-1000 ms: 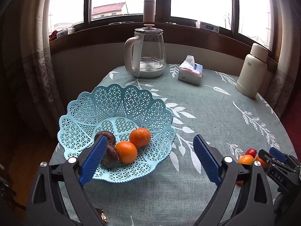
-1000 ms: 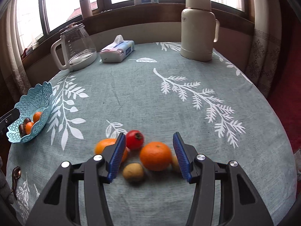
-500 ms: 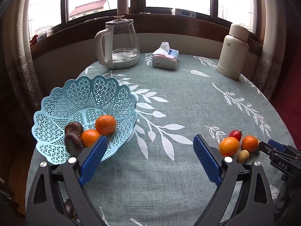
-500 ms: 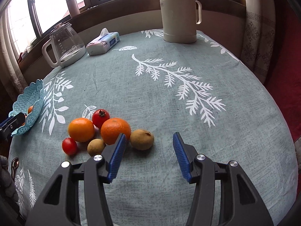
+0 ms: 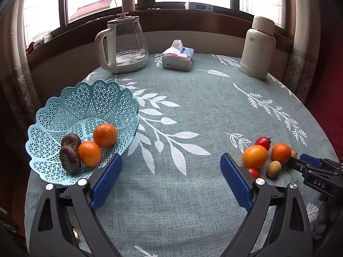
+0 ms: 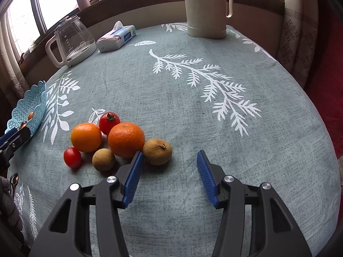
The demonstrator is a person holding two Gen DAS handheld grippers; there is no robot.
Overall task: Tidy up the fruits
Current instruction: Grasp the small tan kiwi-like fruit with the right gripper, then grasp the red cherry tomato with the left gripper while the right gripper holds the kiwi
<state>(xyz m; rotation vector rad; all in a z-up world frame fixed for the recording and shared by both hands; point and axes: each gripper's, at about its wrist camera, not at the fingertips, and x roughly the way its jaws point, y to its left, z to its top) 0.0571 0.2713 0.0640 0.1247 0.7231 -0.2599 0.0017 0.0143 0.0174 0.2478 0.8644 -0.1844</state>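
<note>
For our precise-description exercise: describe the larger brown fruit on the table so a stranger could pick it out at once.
Start at the round table's grey-green leaf-print cloth and find the cluster of loose fruit near its front edge. The larger brown round fruit lies at the cluster's right end, beside the bigger orange. Unlike the smaller brown fruit, it shows a dark stem scar on top.

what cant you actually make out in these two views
- Right wrist view: the basket is cut by the left edge and seen side-on, so its fruit barely shows.
- Left wrist view: the larger brown fruit is mostly behind an orange.
- Left wrist view: the right claw is cut by the right edge.
</note>
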